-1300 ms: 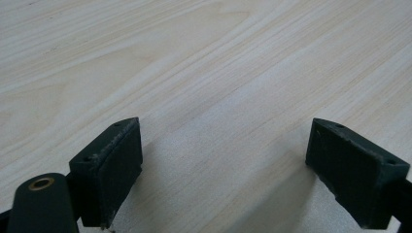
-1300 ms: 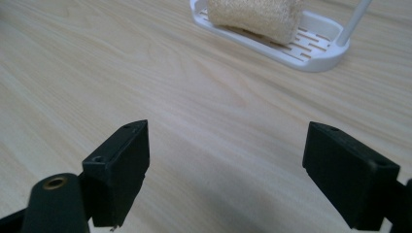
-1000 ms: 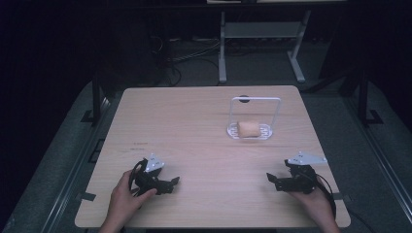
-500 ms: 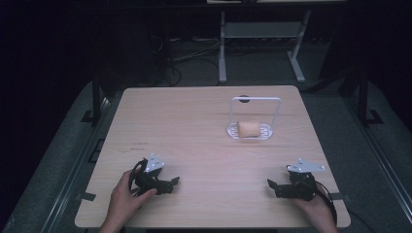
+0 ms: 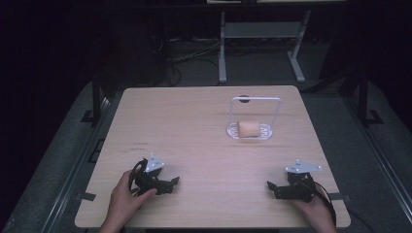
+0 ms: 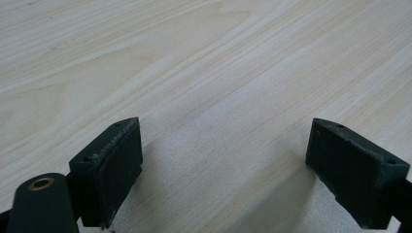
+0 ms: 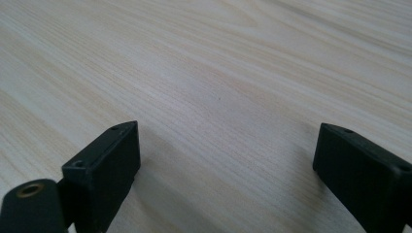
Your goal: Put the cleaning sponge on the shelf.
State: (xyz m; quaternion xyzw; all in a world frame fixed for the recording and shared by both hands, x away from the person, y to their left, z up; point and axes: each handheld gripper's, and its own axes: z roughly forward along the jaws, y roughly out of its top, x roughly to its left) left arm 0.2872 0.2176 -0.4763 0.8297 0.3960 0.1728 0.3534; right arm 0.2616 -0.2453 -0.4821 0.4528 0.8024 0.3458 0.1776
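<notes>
A tan bread-like roll [image 5: 248,129] lies on a round white wire stand [image 5: 265,133] with a tall white loop handle [image 5: 255,99], right of the table's middle. My left gripper [image 5: 172,182] rests on the wood near the front left, open, jaws pointing right. At the front right sits my right gripper [image 5: 272,187], open too, its jaws pointing left. In the left gripper view [image 6: 223,170] and the right gripper view [image 7: 226,174] the jaws stand wide apart over bare wood, holding nothing.
The light wooden table [image 5: 194,126] has a small dark hole [image 5: 244,100] near its far edge. A white metal frame [image 5: 257,34] and cables [image 5: 187,53] stand on the dark floor beyond. Grey rails [image 5: 82,160] run along the table's sides.
My right gripper has drawn back toward the table's front edge and come down onto the wood. The left gripper has stayed put.
</notes>
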